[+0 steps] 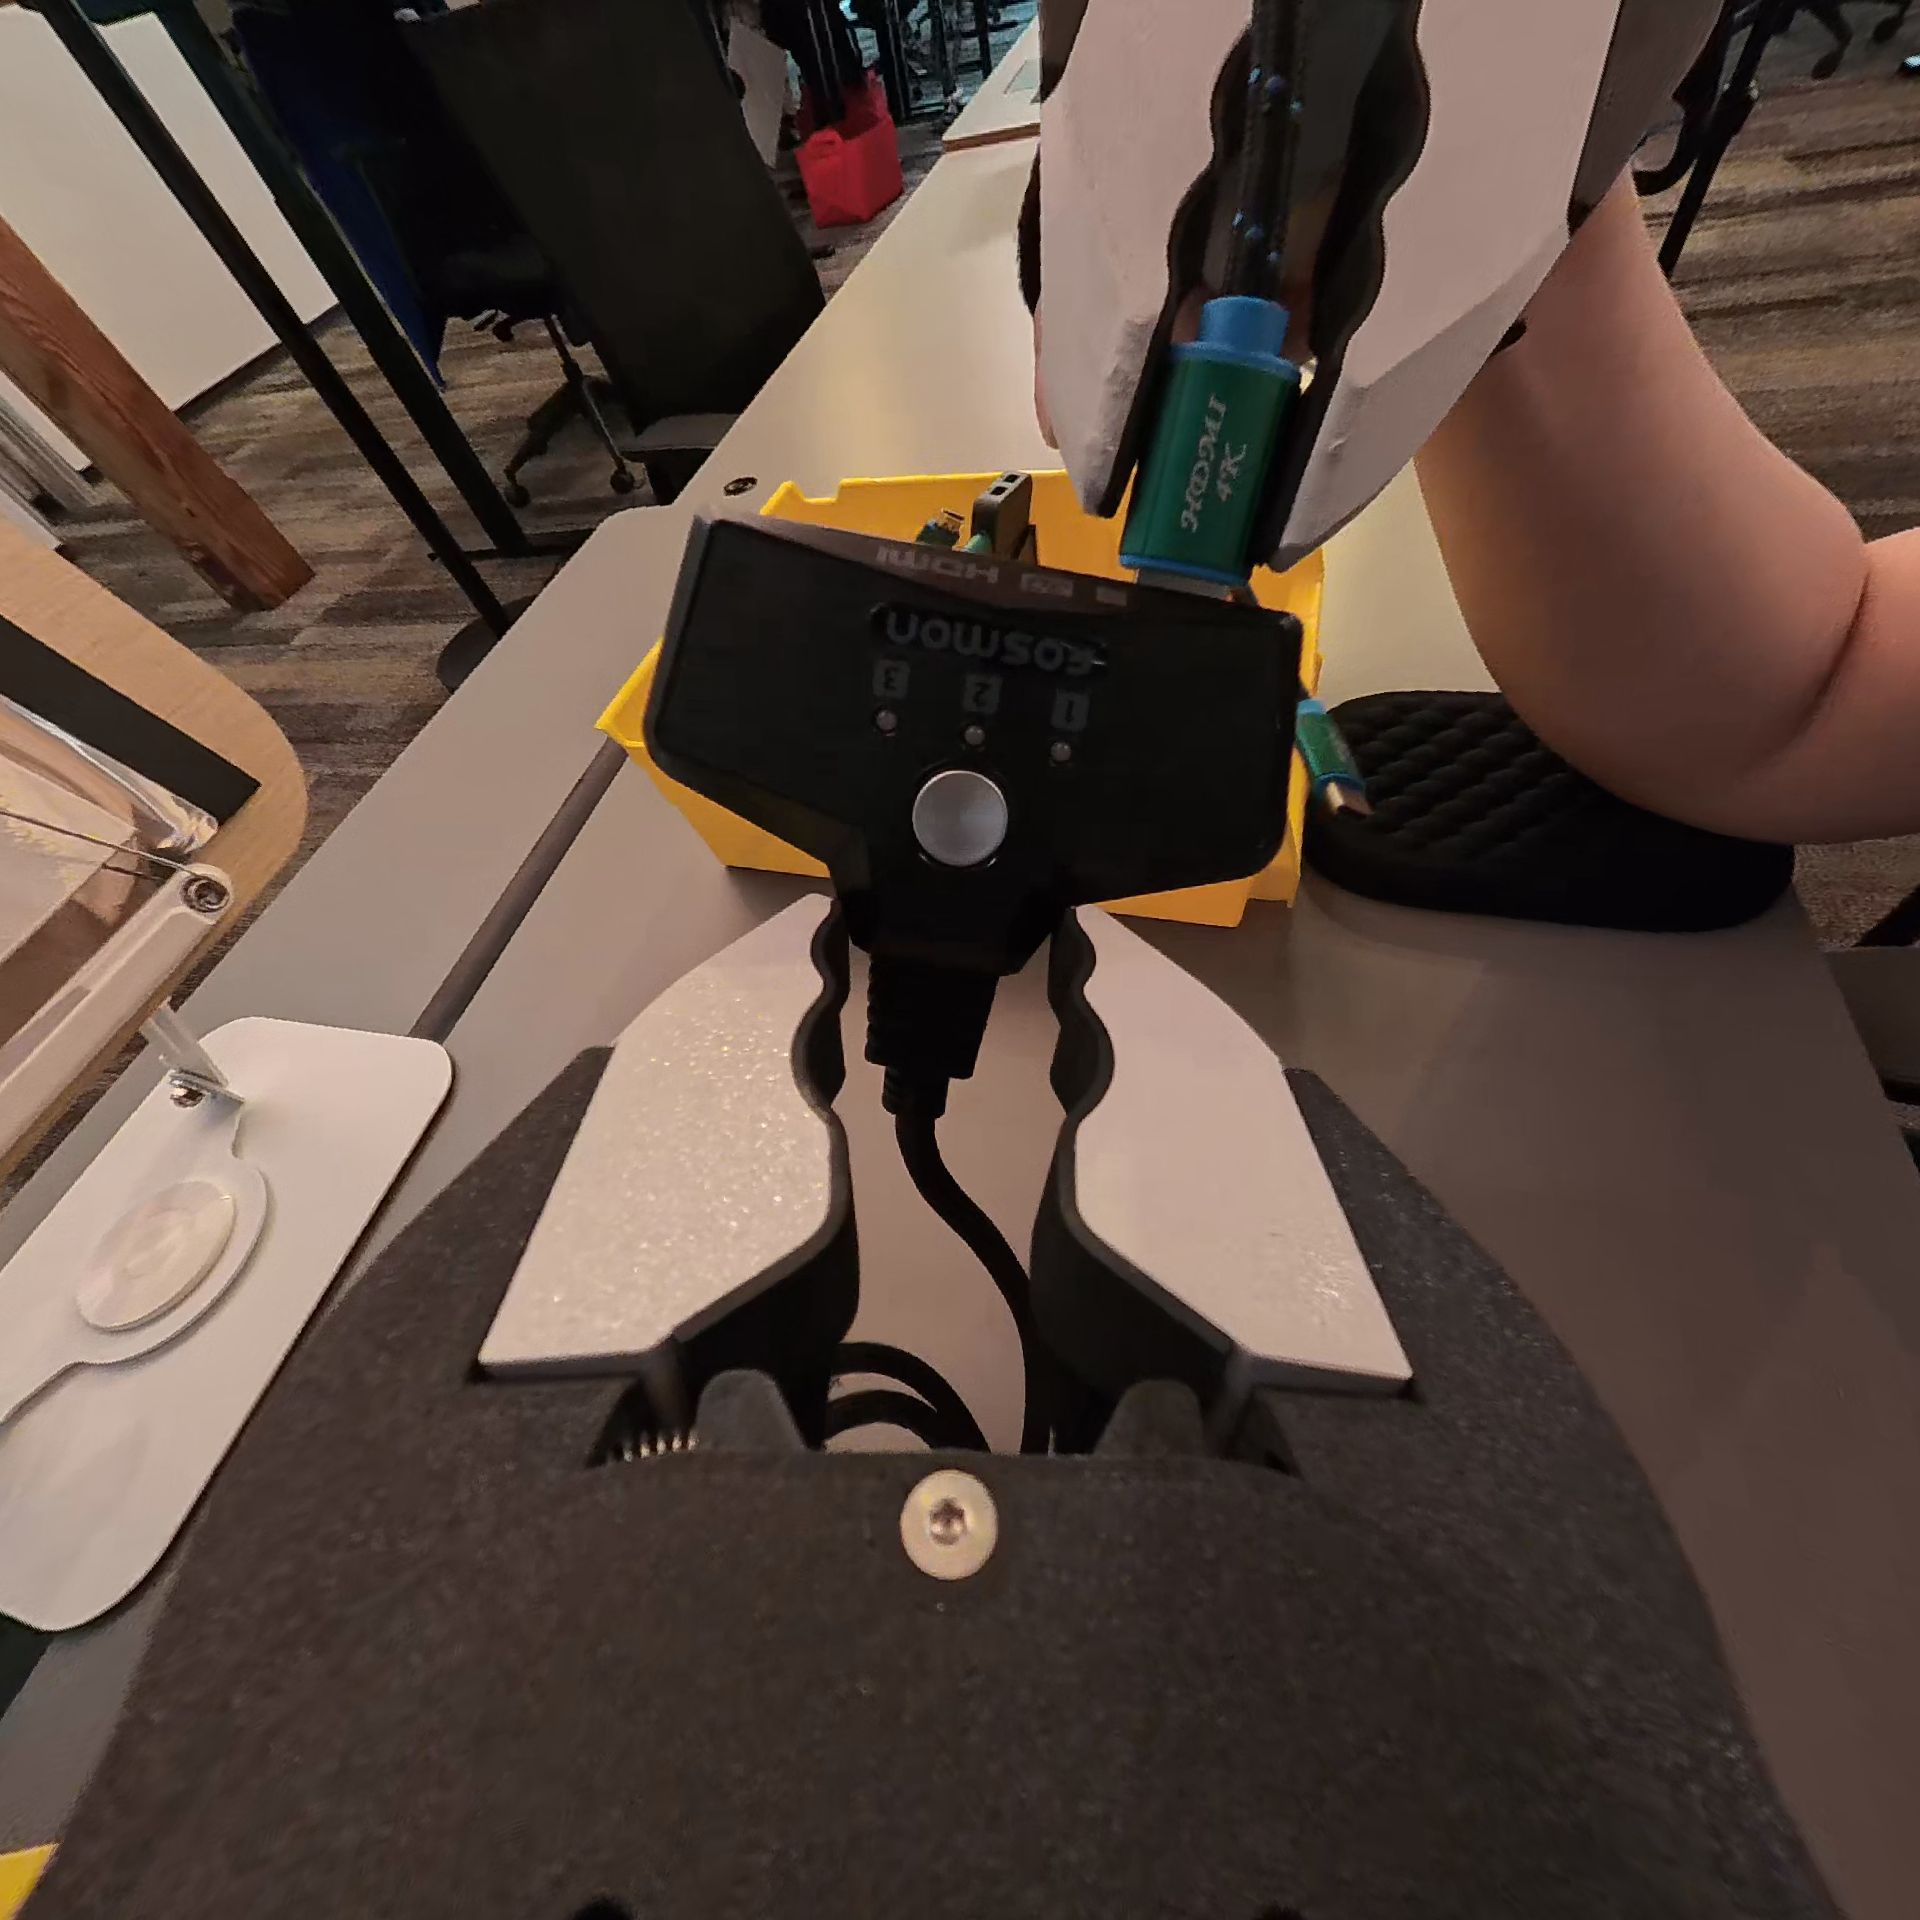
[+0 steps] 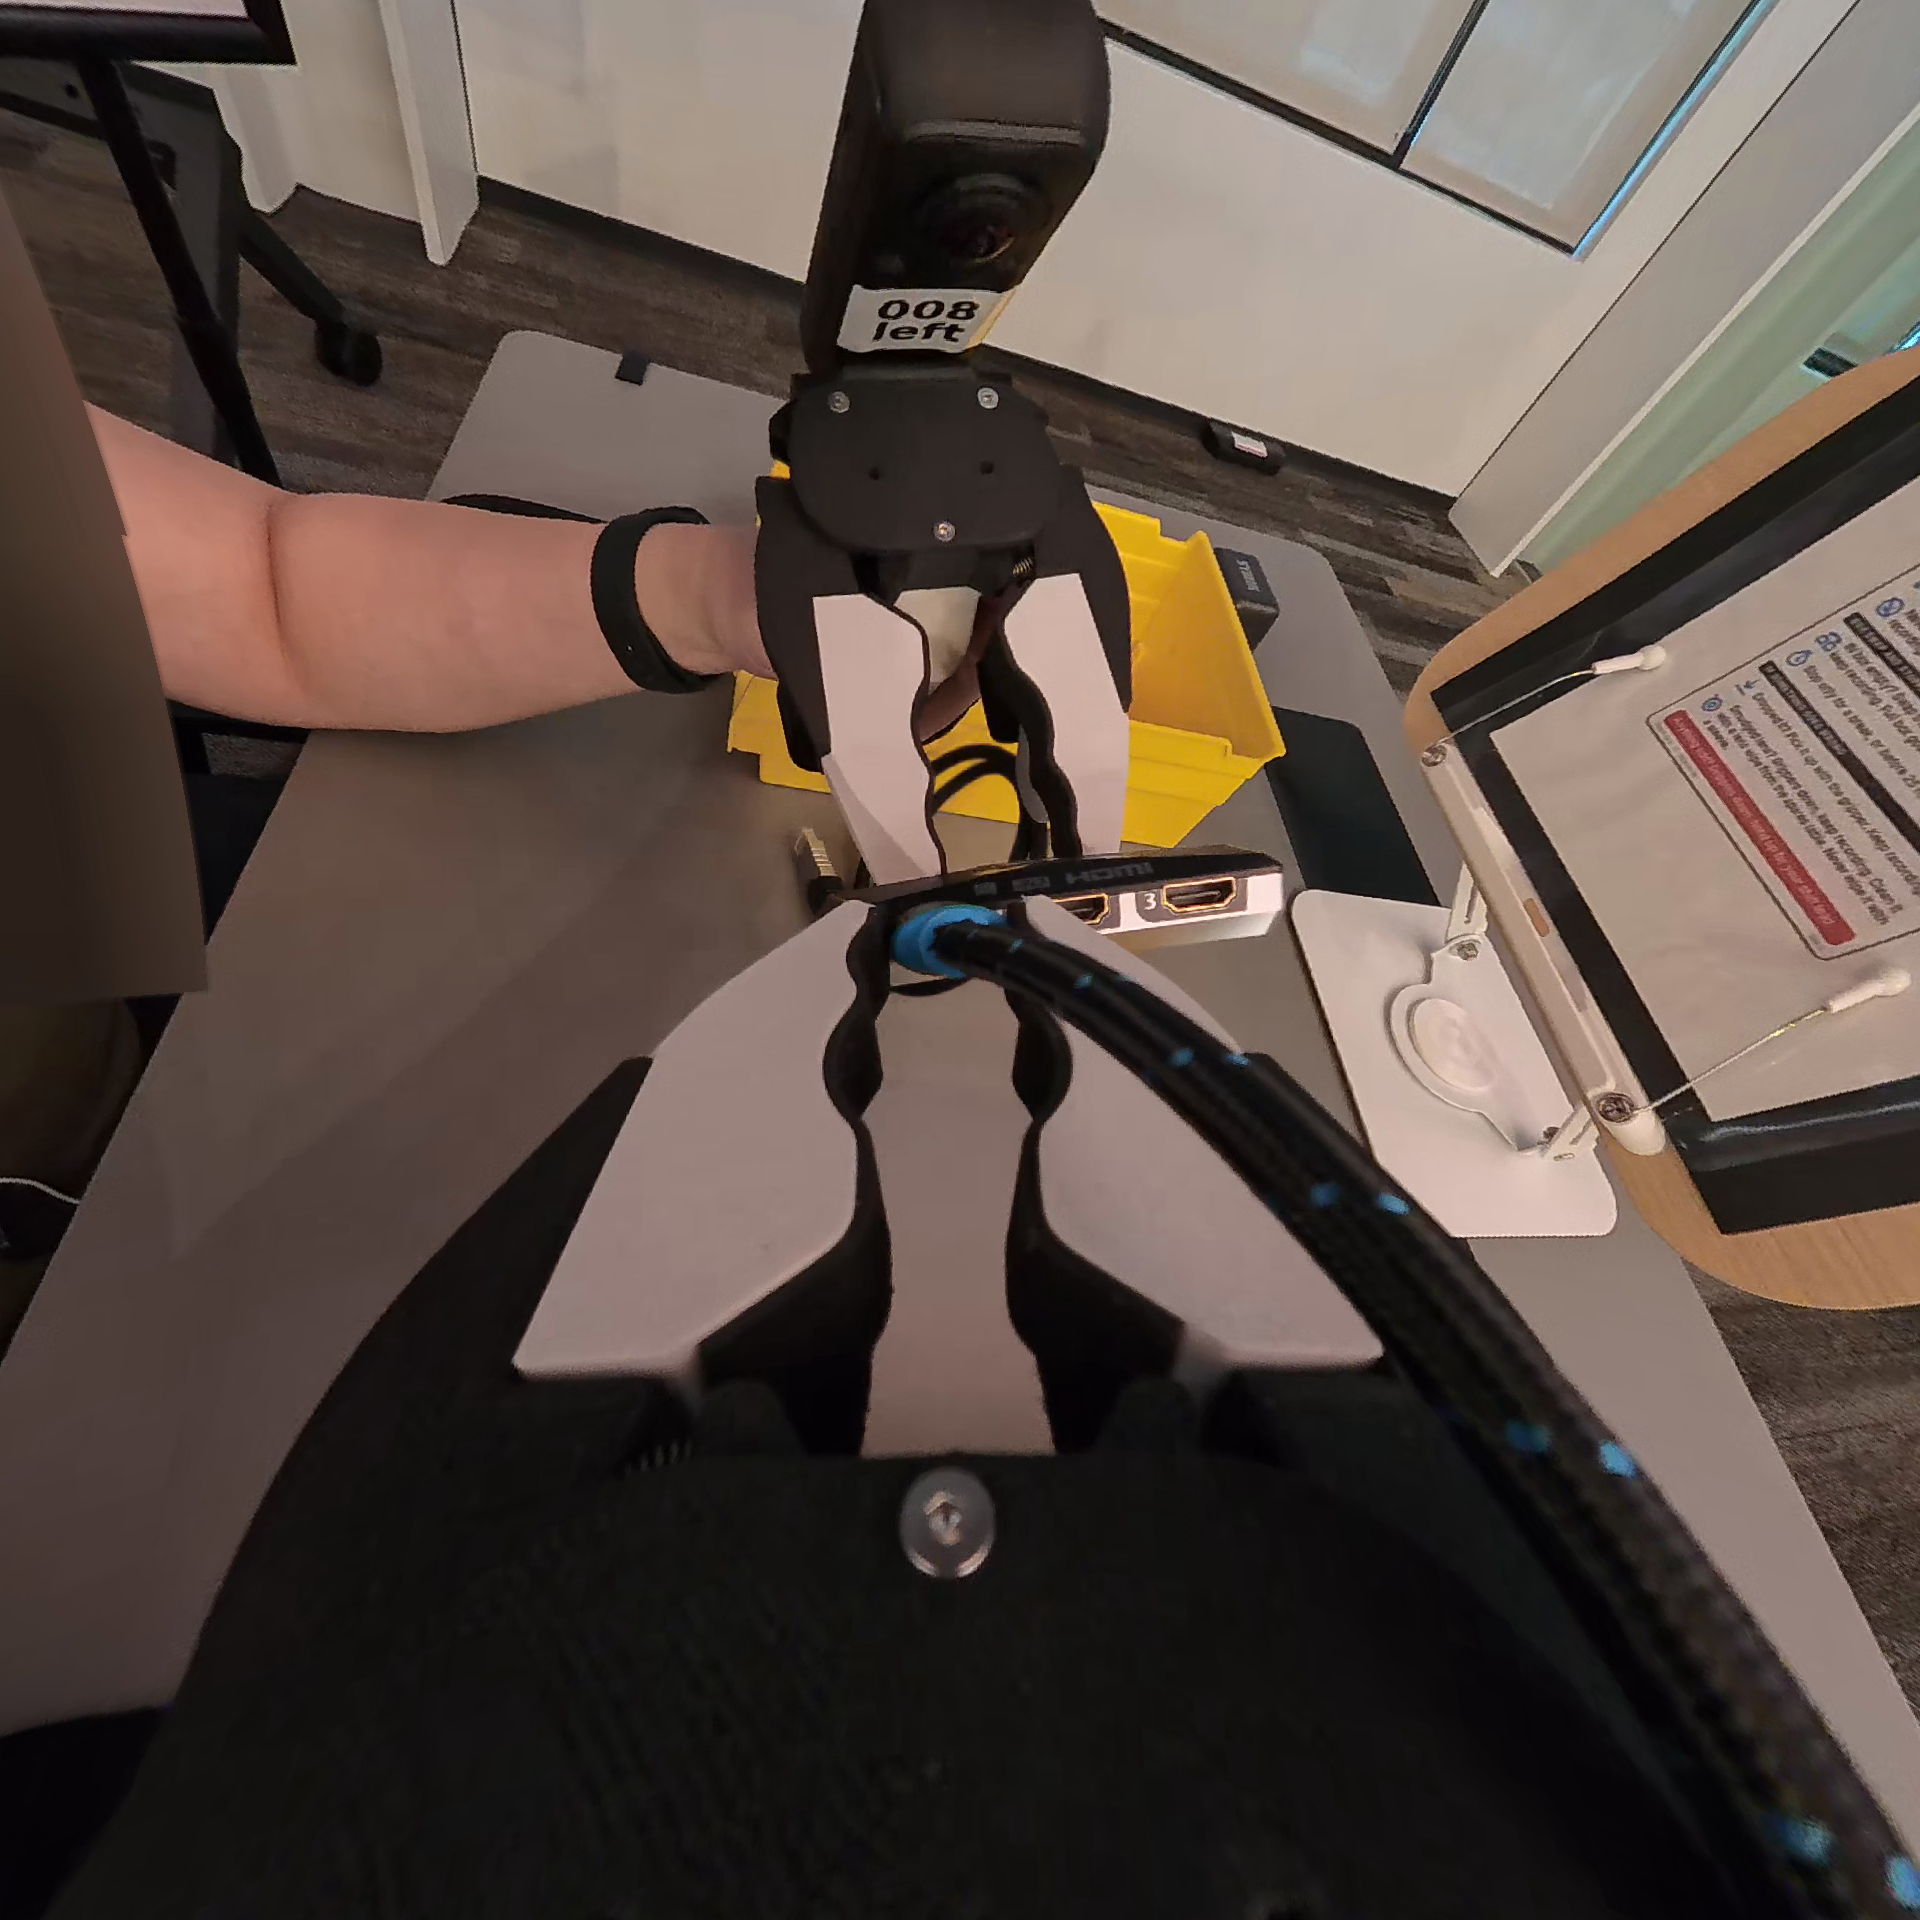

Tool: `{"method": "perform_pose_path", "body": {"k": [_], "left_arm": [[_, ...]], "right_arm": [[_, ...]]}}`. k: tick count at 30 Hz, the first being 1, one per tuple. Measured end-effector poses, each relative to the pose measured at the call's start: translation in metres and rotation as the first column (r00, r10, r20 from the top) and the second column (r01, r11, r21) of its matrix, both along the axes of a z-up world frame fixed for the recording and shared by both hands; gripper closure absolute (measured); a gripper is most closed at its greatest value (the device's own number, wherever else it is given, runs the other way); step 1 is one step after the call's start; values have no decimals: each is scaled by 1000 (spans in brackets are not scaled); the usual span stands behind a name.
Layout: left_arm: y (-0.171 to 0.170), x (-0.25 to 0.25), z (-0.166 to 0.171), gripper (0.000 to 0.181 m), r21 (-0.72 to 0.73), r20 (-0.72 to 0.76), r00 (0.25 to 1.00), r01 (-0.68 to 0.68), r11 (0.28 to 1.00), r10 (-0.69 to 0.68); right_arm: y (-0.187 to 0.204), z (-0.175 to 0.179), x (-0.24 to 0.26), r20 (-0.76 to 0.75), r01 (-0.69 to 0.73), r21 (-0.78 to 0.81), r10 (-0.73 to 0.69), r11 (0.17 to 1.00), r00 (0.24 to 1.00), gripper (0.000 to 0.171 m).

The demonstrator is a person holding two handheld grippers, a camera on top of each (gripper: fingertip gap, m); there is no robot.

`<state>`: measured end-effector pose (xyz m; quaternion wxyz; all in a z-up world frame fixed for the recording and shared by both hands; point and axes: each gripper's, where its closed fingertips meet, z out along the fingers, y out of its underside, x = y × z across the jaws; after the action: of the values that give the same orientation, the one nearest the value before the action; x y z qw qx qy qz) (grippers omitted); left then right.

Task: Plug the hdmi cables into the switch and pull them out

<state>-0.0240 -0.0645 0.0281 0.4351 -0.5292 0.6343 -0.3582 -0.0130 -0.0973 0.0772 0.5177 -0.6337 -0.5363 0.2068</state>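
Both sets of jaws are pinching something. On the left gripper (image 1: 948, 935) they squeeze the narrow tail end of the black switch (image 1: 966, 717), right where its own black cable (image 1: 966, 1226) comes out. On the right gripper (image 1: 1195, 520) they squeeze the green plug (image 1: 1210, 457) of the braided HDMI cable (image 2: 1351, 1195).

Start with the biggest thing, the grey table (image 1: 1455, 1143). The switch is held up above it, in the middle of the left wrist view. Behind the switch, at about 12 o'clock, sits the yellow bin (image 1: 1174, 904). Inside the bin, more plugs (image 1: 997, 520) poke up. At 3 o'clock from the switch lies a black pad (image 1: 1538, 821), with another green plug (image 1: 1335, 769) on it.

The held green plug comes down at about 1 o'clock from the switch. Its metal tip sits at the far edge of the switch, where the ports are. I cannot tell if the tip is in a port or just touching the edge. In the right wrist view, two ports (image 2: 1200, 896) look empty, off at 3 o'clock from the blue collar (image 2: 920, 940).

What could go wrong? I think the plug looks tilted next to the switch. If it is pushed in crooked, it may jam or scrape the port. The left gripper holds only the thin tail, so a hard push could twist the switch or make it slip out. The stiff braided cable bends over the right gripper, and its pull could turn the plug sideways.
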Motion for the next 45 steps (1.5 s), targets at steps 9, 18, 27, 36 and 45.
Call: {"method": "perform_pose_path", "body": {"k": [9,18,27,36,45], "left_arm": [[18,-4,26,145,-53,151,982,-106,993,113],[57,-27,45,144,19,256,884,-410,912,392],[64,-20,35,144,109,259,832,-530,841,490],[73,-26,39,108,127,289,802,-574,809,523],[57,-32,50,99,116,223,854,-502,857,470]], "right_arm": [[28,32,3,-212,147,95,-124,985,969,139],[59,40,-11,-501,229,-235,-320,944,804,120],[96,12,-23,-552,380,-276,-469,883,689,145],[105,0,-8,-592,211,-389,-419,897,689,150],[81,62,43,-679,323,-155,-338,934,652,149]]}}
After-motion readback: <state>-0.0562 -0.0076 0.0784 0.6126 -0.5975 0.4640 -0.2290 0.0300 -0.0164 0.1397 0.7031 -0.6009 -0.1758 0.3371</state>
